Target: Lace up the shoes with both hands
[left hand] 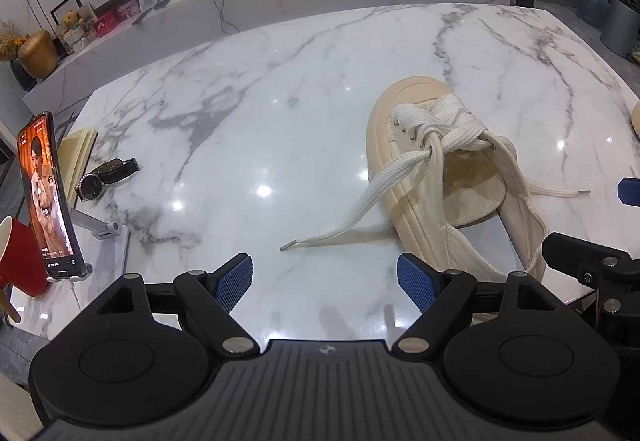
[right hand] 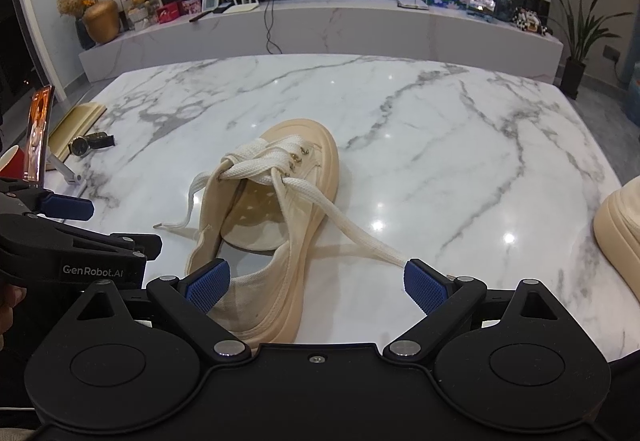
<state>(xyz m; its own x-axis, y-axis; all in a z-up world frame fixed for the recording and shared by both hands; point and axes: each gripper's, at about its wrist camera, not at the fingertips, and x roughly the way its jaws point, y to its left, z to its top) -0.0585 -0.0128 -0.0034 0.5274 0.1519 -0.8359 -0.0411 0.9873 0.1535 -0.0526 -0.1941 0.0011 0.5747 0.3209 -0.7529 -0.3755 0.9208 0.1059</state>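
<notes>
Shoe: cream canvas platform sneaker on white marble table, heel toward grippers.
Lace ends: one flat white lace tip left, other right.
Left gripper: spread wide, empty, nearest left tip.
Right gripper: spread wide, empty, over heel.

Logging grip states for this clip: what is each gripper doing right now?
Left gripper: jaws open, holding nothing.
Right gripper: jaws open, holding nothing.

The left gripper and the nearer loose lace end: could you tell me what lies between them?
Only bare marble table, in the left wrist view, separates the left gripper from the lace end.
</notes>
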